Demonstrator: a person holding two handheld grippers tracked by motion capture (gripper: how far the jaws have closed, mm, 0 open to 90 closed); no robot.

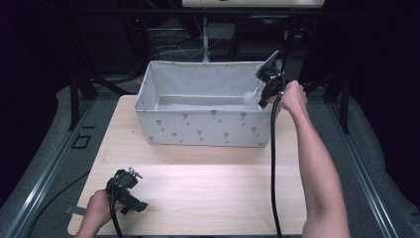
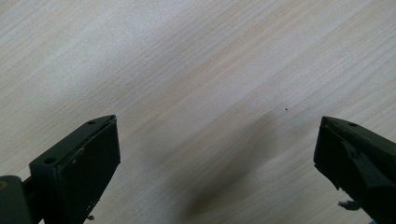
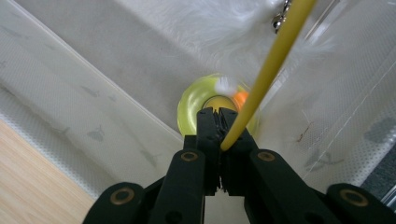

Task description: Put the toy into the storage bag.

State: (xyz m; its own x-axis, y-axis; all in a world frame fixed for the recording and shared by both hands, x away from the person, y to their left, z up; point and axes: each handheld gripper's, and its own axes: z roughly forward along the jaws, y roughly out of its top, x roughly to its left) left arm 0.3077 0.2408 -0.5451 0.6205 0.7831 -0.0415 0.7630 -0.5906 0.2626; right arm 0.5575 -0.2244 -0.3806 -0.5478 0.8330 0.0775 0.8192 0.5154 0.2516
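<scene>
1. Yellow thin rod (image 3: 275,60) is clamped in the right claw (image 3: 218,114), held over the grey fabric bin (image 1: 198,126) at the counter's far edge.
2. Lowering seems underway; next, release inside.
3. Left claw (image 2: 215,154) gapes empty.

Your right hand-held gripper (image 1: 262,96) is over the right end of the fabric bin (image 1: 198,126), just inside its rim, and a small white fluffy thing (image 1: 251,97) is at its tip. The bin is grey-white with small dark marks and stands at the far half of the wooden worktop (image 1: 208,188). Your left hand-held gripper (image 1: 130,194) lies low on the worktop near its front left corner, well apart from the bin.
</scene>
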